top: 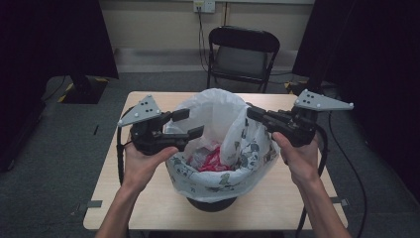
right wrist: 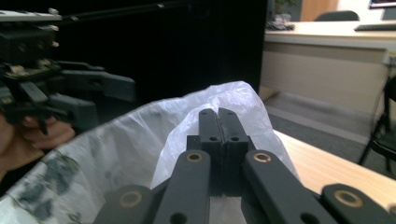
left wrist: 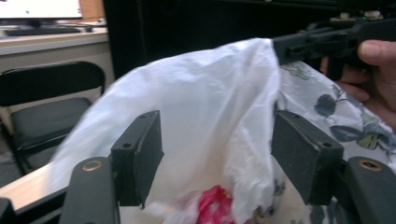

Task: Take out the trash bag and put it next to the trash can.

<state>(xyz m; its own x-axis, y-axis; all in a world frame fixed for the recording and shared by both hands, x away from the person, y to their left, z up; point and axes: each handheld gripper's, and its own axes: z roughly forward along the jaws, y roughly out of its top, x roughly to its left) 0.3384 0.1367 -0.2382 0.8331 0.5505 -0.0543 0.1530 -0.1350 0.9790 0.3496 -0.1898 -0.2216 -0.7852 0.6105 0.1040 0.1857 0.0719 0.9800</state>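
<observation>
Lifting a white bin bag [top: 218, 116] out of a small dark bin [top: 210, 202] looks to be the step in hand. From the high view, the bin stands near the front middle of a pale wooden bench [top: 277, 208], lined with a leaf-printed bag [top: 198, 178] folded over its rim; red-and-white wrappers [top: 205, 159] lie inside. The right hand-held gripper [top: 251, 114] pinches the white bag's raised edge. The left hand-held gripper [top: 190, 124] hovers over the opposite rim, jaws spread.

From the left gripper view, its own spread jaws frame the white bag [left wrist: 201, 107], gripping nothing, with red rubbish [left wrist: 215, 205] below.

From the right gripper view, the jaws are pressed together on the white film [right wrist: 233, 100].

The next move, I judge, calls for the left jaws to close on the near edge so both sides gather.
</observation>
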